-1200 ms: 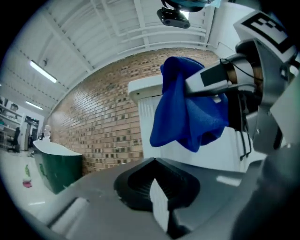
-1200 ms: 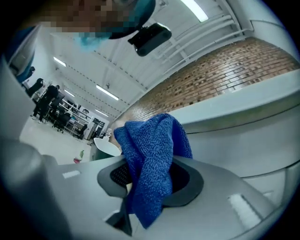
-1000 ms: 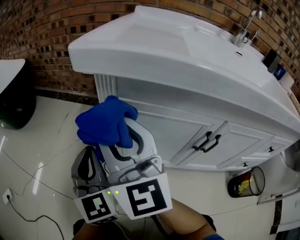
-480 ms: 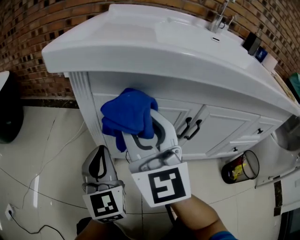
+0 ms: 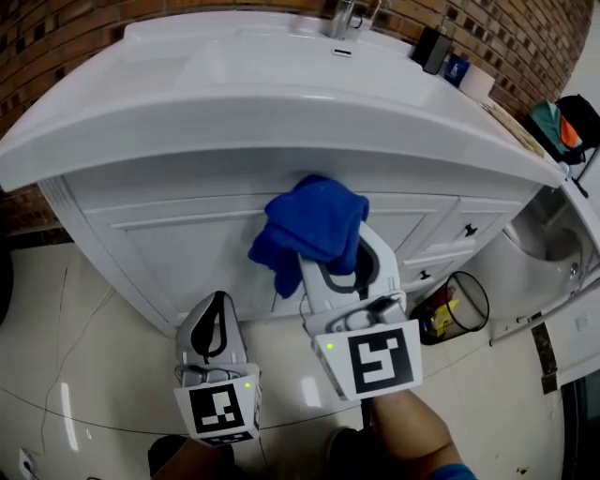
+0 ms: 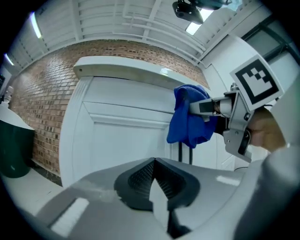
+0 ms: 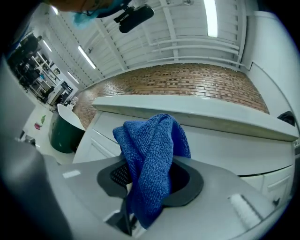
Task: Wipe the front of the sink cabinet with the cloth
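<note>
A bunched blue cloth [image 5: 310, 229] [image 7: 151, 159] [image 6: 189, 115] hangs from my right gripper [image 5: 330, 251], which is shut on it. The cloth sits close to the white sink cabinet front [image 5: 178, 244], just under the overhanging white basin top [image 5: 234, 103]; whether it touches the panel is unclear. My left gripper [image 5: 215, 330] is lower and to the left, near the floor, shut with nothing between its pads [image 6: 152, 180]. It faces the cabinet's left door panel [image 6: 122, 140]. The cabinet's black door handles [image 6: 185, 152] show below the cloth in the left gripper view.
A faucet [image 5: 347, 17] and small bottles [image 5: 441, 52] stand on the basin's far edge. A wire bin [image 5: 450, 305] with rubbish sits on the floor at the cabinet's right. Brick wall [image 6: 42, 93] runs left of the cabinet, beside a dark green bin [image 6: 11, 150]. Glossy tile floor [image 5: 84, 366] lies below.
The view has swung right along the cabinet. My right gripper carried the cloth rightward, from the left corner to the middle of the front. The left gripper followed, staying low.
</note>
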### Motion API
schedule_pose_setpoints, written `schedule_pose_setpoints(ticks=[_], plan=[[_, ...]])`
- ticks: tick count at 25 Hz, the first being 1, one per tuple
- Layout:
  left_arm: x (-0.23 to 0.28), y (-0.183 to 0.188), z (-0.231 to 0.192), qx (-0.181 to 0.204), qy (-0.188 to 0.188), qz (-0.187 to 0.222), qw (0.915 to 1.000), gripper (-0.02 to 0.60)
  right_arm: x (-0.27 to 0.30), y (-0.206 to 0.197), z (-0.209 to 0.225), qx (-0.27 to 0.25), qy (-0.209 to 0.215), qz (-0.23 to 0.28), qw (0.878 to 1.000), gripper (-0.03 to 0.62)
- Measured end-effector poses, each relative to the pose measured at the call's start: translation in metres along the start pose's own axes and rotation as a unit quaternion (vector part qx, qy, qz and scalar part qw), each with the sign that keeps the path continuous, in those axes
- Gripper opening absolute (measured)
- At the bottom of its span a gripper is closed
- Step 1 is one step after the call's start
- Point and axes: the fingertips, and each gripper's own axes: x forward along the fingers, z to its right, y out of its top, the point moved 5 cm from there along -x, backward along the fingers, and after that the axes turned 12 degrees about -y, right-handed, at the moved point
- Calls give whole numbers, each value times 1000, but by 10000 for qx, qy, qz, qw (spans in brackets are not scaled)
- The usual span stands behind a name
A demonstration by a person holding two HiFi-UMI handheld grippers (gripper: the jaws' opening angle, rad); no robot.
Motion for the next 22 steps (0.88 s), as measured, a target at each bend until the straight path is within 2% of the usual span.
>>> schedule_pose_setpoints(ticks=[4,8,11,15,17,19,20,22], plan=[[22,-2,38,248,-486,-27,9985,6,-13,-20,68,-228,-619,-256,9975,153],[36,-13,56,517,-497,-178,9973,6,-26,-34,130,-199,-1195,-314,9921,152],[41,-36,62,767,-792,-704,9914,6,-36,-49,176,-228,-1579,-372,9865,150],[39,-64,57,296,-1399,-1423,9794,6,-48,-65,229,-325,-2006,-479,9780,149],[33,-68,46,516,-1619,-1587,9726,6,-51,-72,243,-333,-2061,-526,9766,149],[28,-66,27,884,-1637,-1642,9687,6,-50,-81,248,-308,-2017,-603,9771,149],[27,-62,16,1008,-1541,-1590,9700,6,-49,-85,249,-308,-1992,-645,9773,149],[31,-54,-5,1020,-1240,-1276,9787,6,-50,-90,251,-369,-2006,-700,9765,149]])
